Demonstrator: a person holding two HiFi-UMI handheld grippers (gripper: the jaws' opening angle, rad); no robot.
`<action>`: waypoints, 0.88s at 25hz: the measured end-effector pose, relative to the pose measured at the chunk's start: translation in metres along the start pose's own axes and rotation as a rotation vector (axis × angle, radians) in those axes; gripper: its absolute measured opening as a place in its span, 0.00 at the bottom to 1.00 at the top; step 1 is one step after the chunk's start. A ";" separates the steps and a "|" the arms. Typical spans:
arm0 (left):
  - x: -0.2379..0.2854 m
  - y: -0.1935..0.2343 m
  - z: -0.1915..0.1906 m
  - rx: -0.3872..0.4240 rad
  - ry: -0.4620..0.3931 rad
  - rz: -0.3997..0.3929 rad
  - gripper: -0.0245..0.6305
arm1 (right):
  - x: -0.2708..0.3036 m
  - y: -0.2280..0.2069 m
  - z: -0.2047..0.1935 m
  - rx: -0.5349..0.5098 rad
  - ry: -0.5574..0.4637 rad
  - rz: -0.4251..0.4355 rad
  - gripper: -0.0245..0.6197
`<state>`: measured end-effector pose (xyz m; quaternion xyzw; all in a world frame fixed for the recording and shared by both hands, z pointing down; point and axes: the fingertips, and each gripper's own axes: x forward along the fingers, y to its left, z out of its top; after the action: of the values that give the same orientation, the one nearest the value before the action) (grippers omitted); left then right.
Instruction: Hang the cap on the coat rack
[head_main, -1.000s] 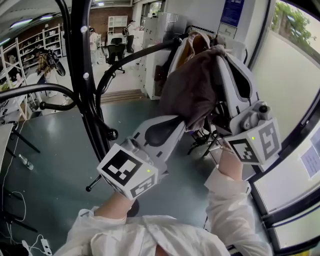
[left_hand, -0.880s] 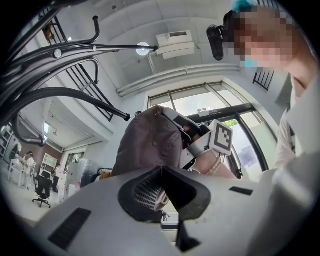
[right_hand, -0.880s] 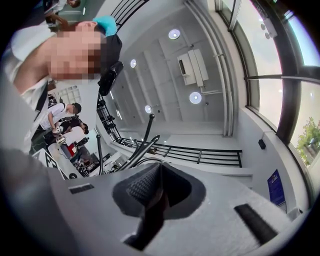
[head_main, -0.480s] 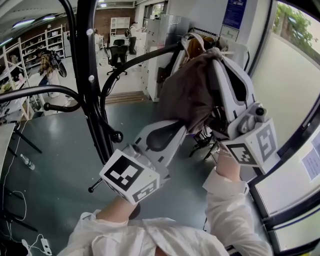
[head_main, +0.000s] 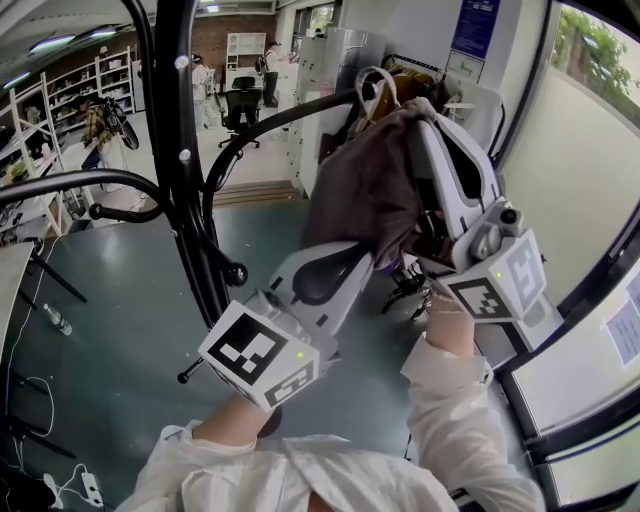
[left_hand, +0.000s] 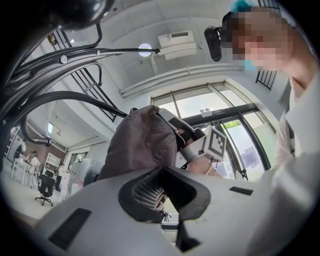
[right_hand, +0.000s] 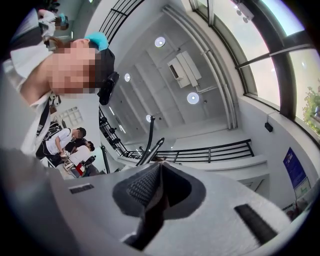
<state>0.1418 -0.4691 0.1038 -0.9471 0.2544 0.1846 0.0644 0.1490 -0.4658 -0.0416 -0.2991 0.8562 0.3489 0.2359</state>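
A brown cap (head_main: 362, 190) hangs in the air from my right gripper (head_main: 420, 118), which is raised and shut on the cap's edge. In the right gripper view a dark strip of cap fabric (right_hand: 150, 220) is pinched at the right gripper (right_hand: 159, 169). The black coat rack (head_main: 180, 150) stands at the left, and one curved arm (head_main: 270, 115) reaches toward the cap. My left gripper (head_main: 362, 252) sits lower, below the cap, shut with nothing in it. In the left gripper view the cap (left_hand: 140, 145) shows above the left gripper (left_hand: 162, 172), with rack arms (left_hand: 60, 100) at the left.
A second rack arm (head_main: 90, 180) sweeps out to the left at mid height. Glass doors (head_main: 590, 200) run along the right. Office chairs (head_main: 235, 100), shelves (head_main: 60, 95) and people stand at the back. A bottle (head_main: 55, 322) and cables lie on the floor.
My right gripper has carried the cap slightly left, closer to the rack's curved arm. The left gripper has barely moved.
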 end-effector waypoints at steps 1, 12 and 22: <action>0.000 0.000 0.000 -0.001 0.000 -0.001 0.06 | 0.000 -0.001 -0.001 0.002 0.002 -0.003 0.06; -0.002 0.007 -0.001 -0.004 0.006 0.011 0.06 | 0.005 -0.012 -0.026 0.029 0.039 -0.019 0.06; -0.008 0.010 -0.002 -0.007 -0.001 0.028 0.06 | 0.016 -0.015 -0.031 0.088 0.009 0.008 0.06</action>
<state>0.1306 -0.4739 0.1082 -0.9436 0.2672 0.1866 0.0587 0.1423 -0.5033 -0.0380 -0.2865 0.8731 0.3103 0.2435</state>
